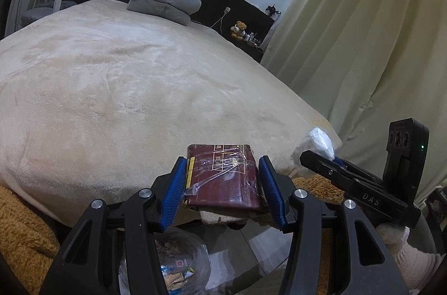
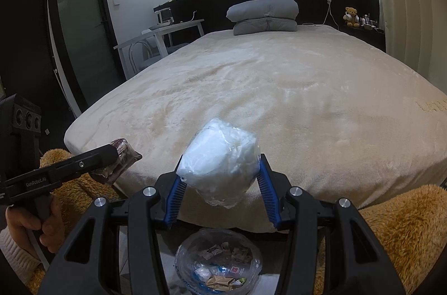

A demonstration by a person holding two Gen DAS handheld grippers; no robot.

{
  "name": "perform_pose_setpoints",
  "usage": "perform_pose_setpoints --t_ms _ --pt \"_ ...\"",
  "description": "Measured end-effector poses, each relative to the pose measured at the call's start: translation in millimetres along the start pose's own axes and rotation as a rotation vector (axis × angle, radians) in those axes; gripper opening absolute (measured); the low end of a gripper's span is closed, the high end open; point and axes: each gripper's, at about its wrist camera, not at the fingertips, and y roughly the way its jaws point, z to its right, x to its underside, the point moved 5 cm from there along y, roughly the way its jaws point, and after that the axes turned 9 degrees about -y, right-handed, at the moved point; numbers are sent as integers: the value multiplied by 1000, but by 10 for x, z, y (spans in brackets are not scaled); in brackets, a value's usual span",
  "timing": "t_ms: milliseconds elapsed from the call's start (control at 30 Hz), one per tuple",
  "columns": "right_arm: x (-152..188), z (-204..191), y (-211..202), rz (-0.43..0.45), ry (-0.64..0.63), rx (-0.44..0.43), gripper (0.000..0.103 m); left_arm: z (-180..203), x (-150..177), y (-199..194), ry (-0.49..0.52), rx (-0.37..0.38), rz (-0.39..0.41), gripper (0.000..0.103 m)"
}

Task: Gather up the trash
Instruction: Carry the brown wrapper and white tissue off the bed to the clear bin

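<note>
My left gripper (image 1: 222, 182) is shut on a dark red cigarette pack (image 1: 223, 177) wrapped in torn clear film, held above the floor at the foot of the bed. It also shows in the right wrist view (image 2: 118, 163). My right gripper (image 2: 220, 180) is shut on a crumpled white plastic wad (image 2: 220, 163), also seen from the left wrist (image 1: 315, 144). A clear trash bag (image 2: 219, 264) with paper scraps lies open on the floor below both grippers; it shows in the left wrist view too (image 1: 178, 264).
A wide bed with a cream blanket (image 2: 265, 99) fills the view ahead, with folded grey bedding (image 2: 264, 14) at its head. An orange plush rug (image 2: 396, 233) lies on both sides. Curtains (image 1: 363, 43) hang on the right. A white side table (image 2: 164, 35) stands left.
</note>
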Motion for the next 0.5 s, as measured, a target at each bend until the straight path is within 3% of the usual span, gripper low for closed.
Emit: perform_pose_setpoints --t_ms 300,500 --pt "156 -88 99 -80 14 -22 49 -12 200 37 -17 0 -49 51" --pt "226 -137 175 -114 23 -33 49 -116 305 93 -94 13 -84 51"
